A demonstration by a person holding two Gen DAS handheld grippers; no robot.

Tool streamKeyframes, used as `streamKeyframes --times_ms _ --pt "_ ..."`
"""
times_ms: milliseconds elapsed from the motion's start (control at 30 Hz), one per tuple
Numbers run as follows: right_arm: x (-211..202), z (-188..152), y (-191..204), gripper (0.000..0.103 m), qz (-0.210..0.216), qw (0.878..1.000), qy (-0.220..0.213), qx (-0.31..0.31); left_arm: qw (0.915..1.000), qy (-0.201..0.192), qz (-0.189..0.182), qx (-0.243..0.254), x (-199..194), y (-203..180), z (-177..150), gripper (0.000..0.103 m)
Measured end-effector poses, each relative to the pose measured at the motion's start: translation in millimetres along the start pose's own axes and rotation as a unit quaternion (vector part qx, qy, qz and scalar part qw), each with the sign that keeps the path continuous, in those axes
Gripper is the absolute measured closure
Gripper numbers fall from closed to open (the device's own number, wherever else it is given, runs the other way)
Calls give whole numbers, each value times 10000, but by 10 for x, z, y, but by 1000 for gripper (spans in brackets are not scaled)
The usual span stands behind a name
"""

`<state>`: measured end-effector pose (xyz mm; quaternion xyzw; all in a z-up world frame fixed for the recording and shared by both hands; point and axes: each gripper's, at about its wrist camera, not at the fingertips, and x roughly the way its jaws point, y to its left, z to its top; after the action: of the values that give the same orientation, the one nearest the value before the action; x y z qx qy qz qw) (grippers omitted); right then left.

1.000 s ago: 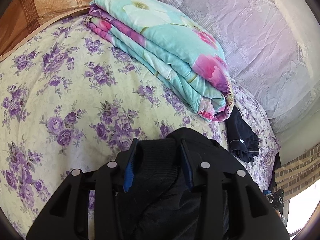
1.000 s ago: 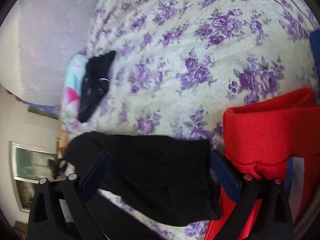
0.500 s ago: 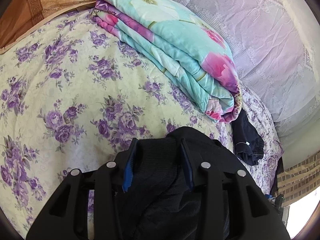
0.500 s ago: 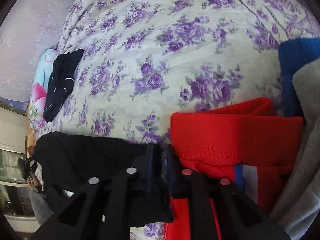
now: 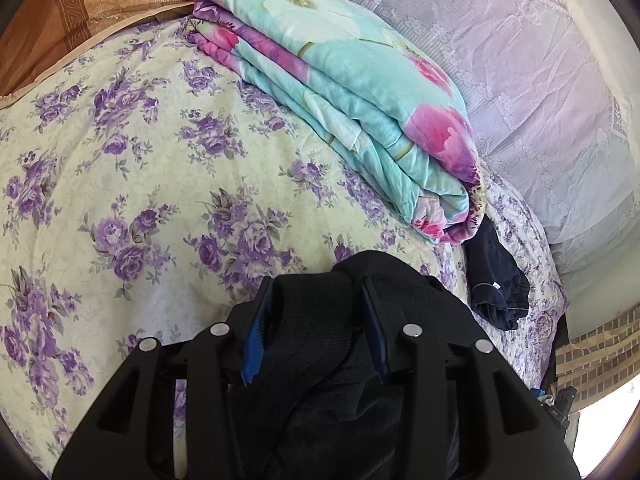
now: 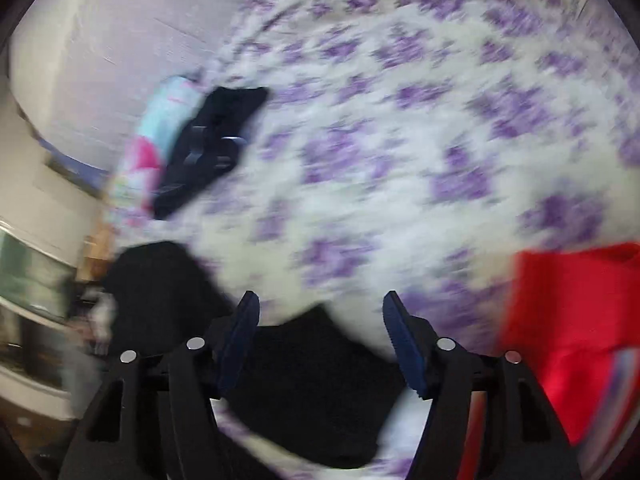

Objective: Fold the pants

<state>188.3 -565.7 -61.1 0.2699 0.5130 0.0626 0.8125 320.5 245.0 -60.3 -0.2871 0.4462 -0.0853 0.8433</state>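
The black pants [image 5: 320,320] lie on the floral bedsheet [image 5: 140,168]. My left gripper [image 5: 316,292] is shut on a thick bunch of the black pants, just above the sheet. In the right wrist view, which is blurred by motion, my right gripper [image 6: 320,304] is open and empty, with the black pants [image 6: 316,380] lying under and between its fingers. A further part of the pants shows at the left [image 6: 156,280].
A folded turquoise and pink quilt [image 5: 360,100] lies by the lilac curtain [image 5: 540,80]. A small dark garment [image 5: 496,276] sits at the quilt's end, and also shows in the right wrist view [image 6: 212,148]. A folded red garment [image 6: 572,320] lies to the right.
My right gripper shut on the pants half a second ago, then opened and let go, swinging left. My left gripper keeps its hold and has shifted slightly.
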Motion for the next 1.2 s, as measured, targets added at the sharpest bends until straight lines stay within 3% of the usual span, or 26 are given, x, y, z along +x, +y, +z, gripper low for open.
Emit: streamKeyframes --times_ms 200,367,433,467,500,567,600,833,1000,1100,1200 --pt "303 -2 131 38 455 9963 686 -242 9999 41 42 -87 109 48 -10 62" --pt "460 32 314 36 382 9922 921 -750 9999 86 62 -82 166 46 -27 62" --pt "442 24 311 44 269 9921 941 -782 9999 86 57 -78 167 43 -29 61" --pt "408 -3 302 53 181 9926 903 -796 9999 87 51 -72 165 44 -33 61" --pt "376 -37 288 69 54 9930 850 -824 9999 89 50 -62 163 41 -35 60" --pt "316 -103 242 86 22 9944 727 -770 9999 97 33 -58 157 48 -37 60" --pt "257 -143 230 90 57 9948 626 -795 9999 96 20 -56 158 47 -37 60" --pt "-377 -239 268 95 212 9957 -544 -718 10000 -44 -32 1 -8 -14 -28 60" --pt "-962 -362 270 99 354 9906 -1207 -545 9980 -431 -410 230 -447 -166 12 61" --pt "-1087 -535 254 99 354 9909 -1231 -422 9972 -410 -471 423 -614 -224 -32 61" --pt "-938 -572 288 95 563 9934 -974 -232 9973 -198 -567 431 -613 -219 -88 61"
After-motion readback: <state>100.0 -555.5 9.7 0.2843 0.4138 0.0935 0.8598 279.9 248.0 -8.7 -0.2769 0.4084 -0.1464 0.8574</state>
